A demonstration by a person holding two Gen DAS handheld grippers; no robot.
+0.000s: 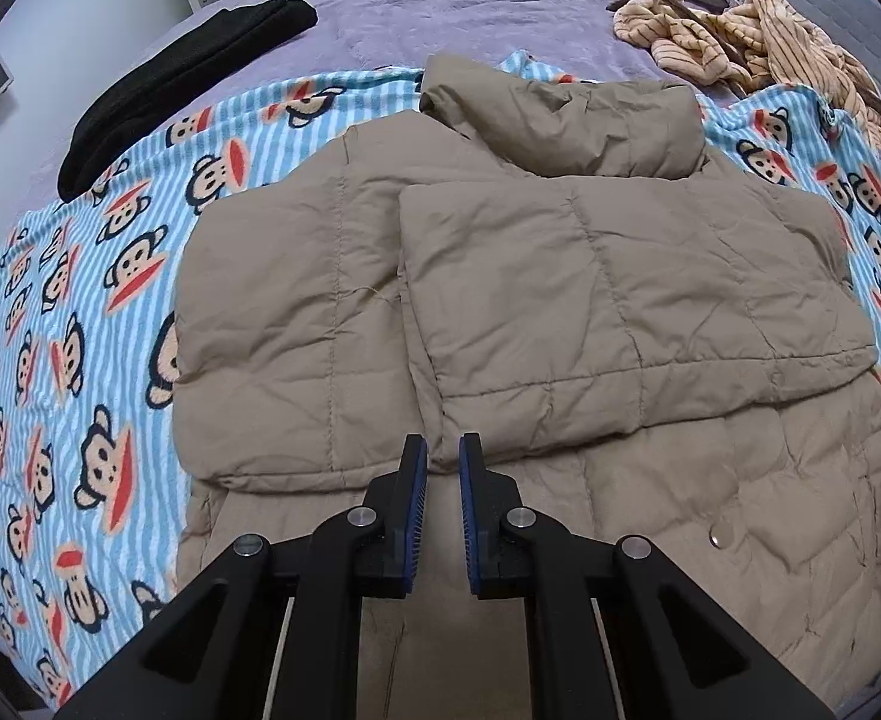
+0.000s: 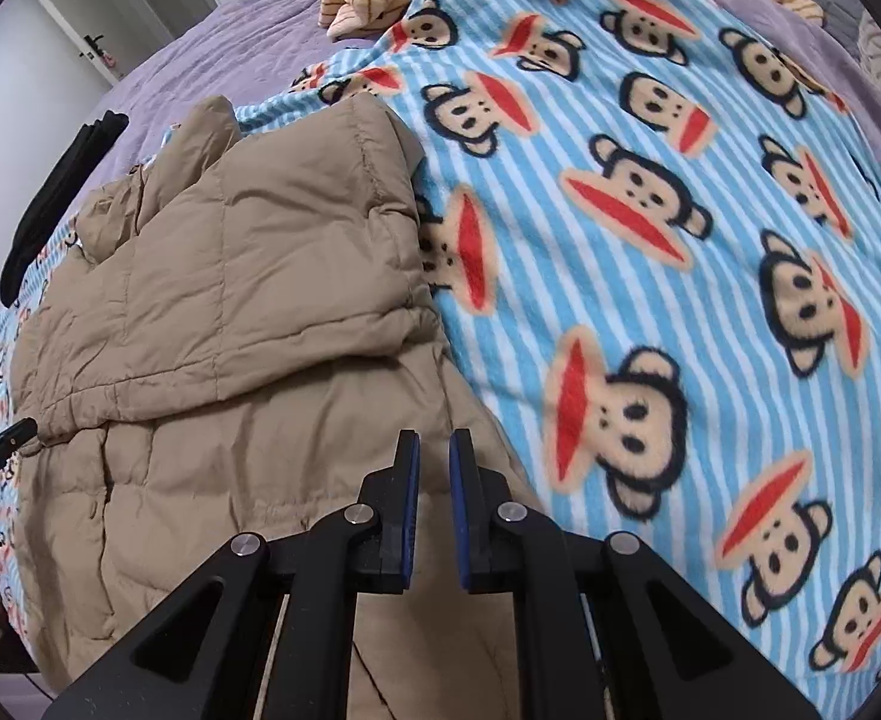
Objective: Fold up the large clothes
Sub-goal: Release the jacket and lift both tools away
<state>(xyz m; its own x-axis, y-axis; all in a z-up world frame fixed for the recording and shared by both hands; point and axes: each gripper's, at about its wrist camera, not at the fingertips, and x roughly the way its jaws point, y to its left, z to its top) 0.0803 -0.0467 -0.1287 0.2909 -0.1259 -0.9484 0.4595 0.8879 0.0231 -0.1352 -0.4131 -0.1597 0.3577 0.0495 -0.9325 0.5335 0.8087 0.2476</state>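
Matt quilted jacket (image 1: 560, 300) on fleecy blanket (image 2: 650, 240).

Tan quilted puffer jacket (image 1: 500, 276) (image 2: 230, 276) lying flat on a blue-striped monkey-print blanket (image 1: 68, 312) (image 2: 650, 240), collar at the far end, both sleeves folded in across the chest so their cuffs meet near the middle, lower body still spread out unfolded, fabric creased.
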